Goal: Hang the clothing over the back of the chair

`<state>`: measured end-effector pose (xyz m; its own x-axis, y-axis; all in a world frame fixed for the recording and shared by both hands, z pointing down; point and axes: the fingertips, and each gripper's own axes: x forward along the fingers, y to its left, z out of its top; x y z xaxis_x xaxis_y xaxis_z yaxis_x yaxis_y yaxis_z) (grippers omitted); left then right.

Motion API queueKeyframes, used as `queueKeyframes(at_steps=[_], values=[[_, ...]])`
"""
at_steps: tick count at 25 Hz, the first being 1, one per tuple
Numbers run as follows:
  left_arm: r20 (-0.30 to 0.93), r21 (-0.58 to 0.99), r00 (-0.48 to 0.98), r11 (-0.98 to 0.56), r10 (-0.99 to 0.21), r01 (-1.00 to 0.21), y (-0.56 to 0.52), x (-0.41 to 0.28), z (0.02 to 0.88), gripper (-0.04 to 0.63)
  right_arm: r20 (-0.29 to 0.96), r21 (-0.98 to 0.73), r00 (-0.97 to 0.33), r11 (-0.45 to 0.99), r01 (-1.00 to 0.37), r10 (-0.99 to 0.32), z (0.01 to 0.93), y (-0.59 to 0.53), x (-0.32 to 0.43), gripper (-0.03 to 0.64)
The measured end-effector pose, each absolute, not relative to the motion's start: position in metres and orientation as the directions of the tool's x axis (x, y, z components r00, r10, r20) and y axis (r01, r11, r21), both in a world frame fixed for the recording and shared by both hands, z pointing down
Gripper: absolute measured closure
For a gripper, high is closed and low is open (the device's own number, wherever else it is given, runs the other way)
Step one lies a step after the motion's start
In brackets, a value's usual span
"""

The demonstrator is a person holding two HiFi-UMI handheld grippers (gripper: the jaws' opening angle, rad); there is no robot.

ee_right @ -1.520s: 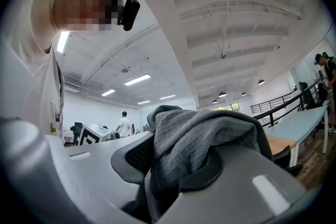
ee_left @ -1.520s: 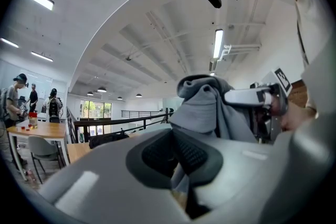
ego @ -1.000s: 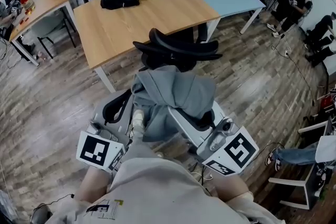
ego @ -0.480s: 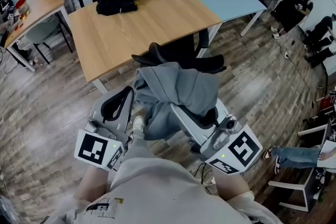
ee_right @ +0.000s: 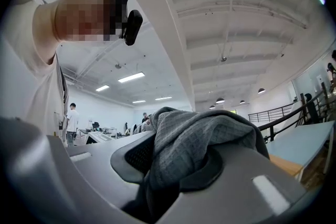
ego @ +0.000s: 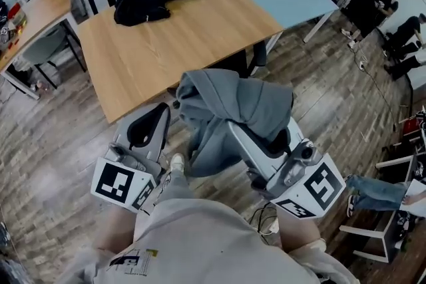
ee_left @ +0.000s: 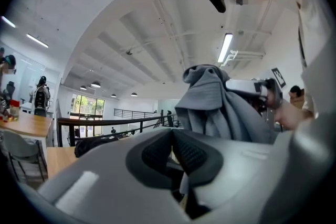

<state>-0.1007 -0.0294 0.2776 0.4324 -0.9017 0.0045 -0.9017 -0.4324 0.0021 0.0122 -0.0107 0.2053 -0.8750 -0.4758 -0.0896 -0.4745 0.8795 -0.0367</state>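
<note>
Straight ahead of you stands a wooden surface (ego: 173, 36), with black clothing (ego: 150, 0) heaped at its far left end. Your right gripper (ee_right: 173, 162) pinches the grey garment (ego: 239, 103), which hangs bunched just off the wooden surface's near edge. Your left gripper (ee_left: 172, 139) has its jaws pressed together, tips just beside the grey garment.

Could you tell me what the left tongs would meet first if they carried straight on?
Probably the near edge of the wooden table; the left tongs may instead skim above it, since height is unclear.
</note>
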Motion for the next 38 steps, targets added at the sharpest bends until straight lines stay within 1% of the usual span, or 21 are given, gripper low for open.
queueKeyframes(at_steps=[6,16,28,32,38], values=[[0.003,-0.026,0.493,-0.493,-0.87,-0.869,-0.08,-0.109,0.273,0.595,-0.077,-0.033,-0.846,0.849,-0.527,-0.528,0.198,-0.066,-0.005,0.502],[0.018,-0.01,0.589,-0.589,-0.808,-0.808,-0.15,-0.117,0.278,0.595,-0.035,-0.054,-0.784,0.785,-0.617,-0.619,0.209,-0.147,-0.022,0.502],[0.031,-0.004,0.667,-0.667,-0.745,-0.745,-0.191,-0.113,0.287,0.595,0.037,-0.123,-0.696,0.688,-0.715,-0.717,0.236,-0.205,-0.017,0.499],[0.071,0.03,0.667,-0.667,-0.742,-0.745,-0.196,-0.113,0.296,0.595,0.068,-0.12,-0.682,0.673,-0.73,-0.728,0.246,-0.219,-0.018,0.498],[0.115,0.063,0.641,-0.638,-0.759,-0.767,-0.209,-0.108,0.308,0.595,0.129,-0.152,-0.709,0.693,-0.705,-0.693,0.267,-0.242,-0.019,0.495]])
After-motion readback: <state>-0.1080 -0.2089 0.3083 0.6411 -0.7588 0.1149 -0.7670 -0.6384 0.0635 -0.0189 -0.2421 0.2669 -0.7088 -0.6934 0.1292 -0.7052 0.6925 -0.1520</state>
